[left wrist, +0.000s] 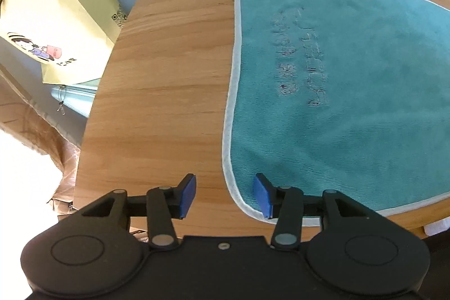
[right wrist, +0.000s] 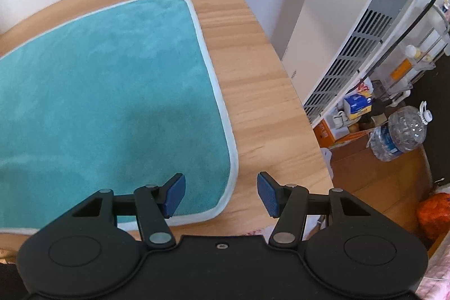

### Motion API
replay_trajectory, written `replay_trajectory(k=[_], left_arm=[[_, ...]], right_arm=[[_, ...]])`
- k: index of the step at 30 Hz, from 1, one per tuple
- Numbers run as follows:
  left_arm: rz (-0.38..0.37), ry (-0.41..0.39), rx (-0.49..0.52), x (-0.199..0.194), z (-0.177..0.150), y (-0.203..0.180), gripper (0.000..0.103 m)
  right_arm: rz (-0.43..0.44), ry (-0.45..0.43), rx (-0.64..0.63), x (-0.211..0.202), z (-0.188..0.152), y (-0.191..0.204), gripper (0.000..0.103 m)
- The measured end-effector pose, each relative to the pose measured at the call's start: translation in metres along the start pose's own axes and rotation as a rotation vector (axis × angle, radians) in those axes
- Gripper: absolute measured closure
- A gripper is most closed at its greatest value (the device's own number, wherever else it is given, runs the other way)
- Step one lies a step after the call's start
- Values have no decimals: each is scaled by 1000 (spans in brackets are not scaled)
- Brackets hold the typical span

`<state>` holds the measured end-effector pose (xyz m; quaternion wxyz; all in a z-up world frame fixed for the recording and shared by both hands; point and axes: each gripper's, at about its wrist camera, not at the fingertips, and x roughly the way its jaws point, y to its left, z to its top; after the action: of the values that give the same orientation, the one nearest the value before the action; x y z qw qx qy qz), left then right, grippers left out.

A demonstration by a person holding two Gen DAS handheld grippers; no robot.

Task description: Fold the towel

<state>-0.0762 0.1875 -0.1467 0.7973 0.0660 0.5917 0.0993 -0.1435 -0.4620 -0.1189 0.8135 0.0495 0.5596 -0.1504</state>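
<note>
Left gripper (left wrist: 224,194) and right gripper (right wrist: 221,194) both gaping, empty; teal towel (left wrist: 351,92) showing faint unreadable lettering only in left view.

towel (left wrist: 351,103) | teal terry cloth, pale grey-white piping running round the edge, corners rounded | faint worn lettering showing across the middle in the left wrist view | lying spread flat and unfolded, one layer | resting on the wooden table (left wrist: 168,75) | near left and near right corners (right wrist: 222,204) both sitting close to the table's front edge
</note>
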Motion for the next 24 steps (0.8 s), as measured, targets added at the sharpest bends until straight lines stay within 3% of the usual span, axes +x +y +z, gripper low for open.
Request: replay_trajectory(k=[7,17,19,24], left_arm=[[-16,16,-42,0,4,6,51],[-40,20,-57,0,2,11,51],[-59,19,-47,0,2,10,51],[-83,-5,7,-3,-1,3,63]], right_arm=[[17,18,14,5,-1,-3,44],[52,50,55,11,-2,-5,56],[68,54,64,11,-2,-6,64],[82,63,73,11,0,-7,66]])
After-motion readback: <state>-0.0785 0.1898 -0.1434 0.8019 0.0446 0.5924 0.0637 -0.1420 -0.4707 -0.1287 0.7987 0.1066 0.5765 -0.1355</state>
